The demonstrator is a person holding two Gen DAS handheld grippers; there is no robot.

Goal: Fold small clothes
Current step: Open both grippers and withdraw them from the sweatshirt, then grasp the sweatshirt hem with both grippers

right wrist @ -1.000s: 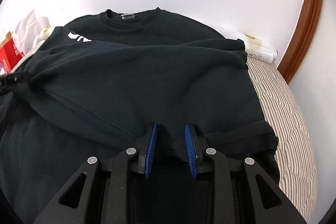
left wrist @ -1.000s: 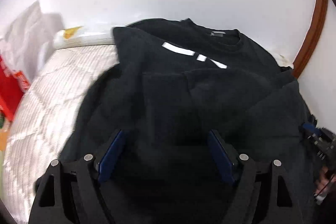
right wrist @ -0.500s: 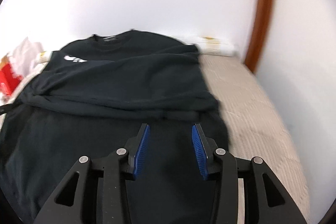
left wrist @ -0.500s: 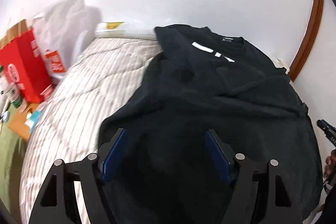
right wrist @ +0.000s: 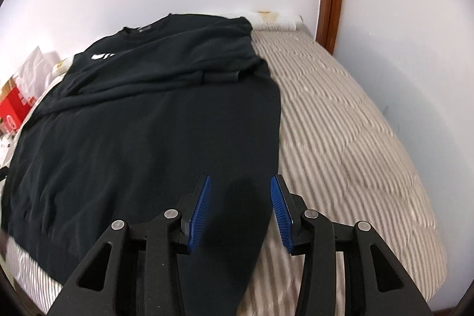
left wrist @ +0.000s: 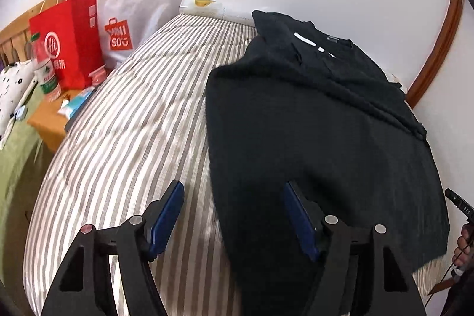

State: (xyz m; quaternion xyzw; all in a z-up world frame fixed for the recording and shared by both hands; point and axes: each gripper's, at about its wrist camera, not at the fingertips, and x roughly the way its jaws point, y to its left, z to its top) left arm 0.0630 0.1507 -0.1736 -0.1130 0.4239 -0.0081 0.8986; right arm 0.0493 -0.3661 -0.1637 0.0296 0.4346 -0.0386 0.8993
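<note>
Both sleeves lie folded across the black sweatshirt [right wrist: 142,138]; the left gripper [left wrist: 234,215], just narrowing, and right gripper [right wrist: 240,209] hover spread and empty over its side edges, seemingly for the next fold.

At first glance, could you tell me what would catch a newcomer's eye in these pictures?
A black sweatshirt lies spread on the striped mattress, sleeves folded across its chest. A bright red shopping bag stands by the mattress's left edge. Both the left gripper and the right gripper hang open above the sweatshirt's side edges.

Red bag [left wrist: 69,40] & white bag [left wrist: 130,17] beside striped mattress [left wrist: 124,120]; bottle [left wrist: 44,70] nearby.
</note>
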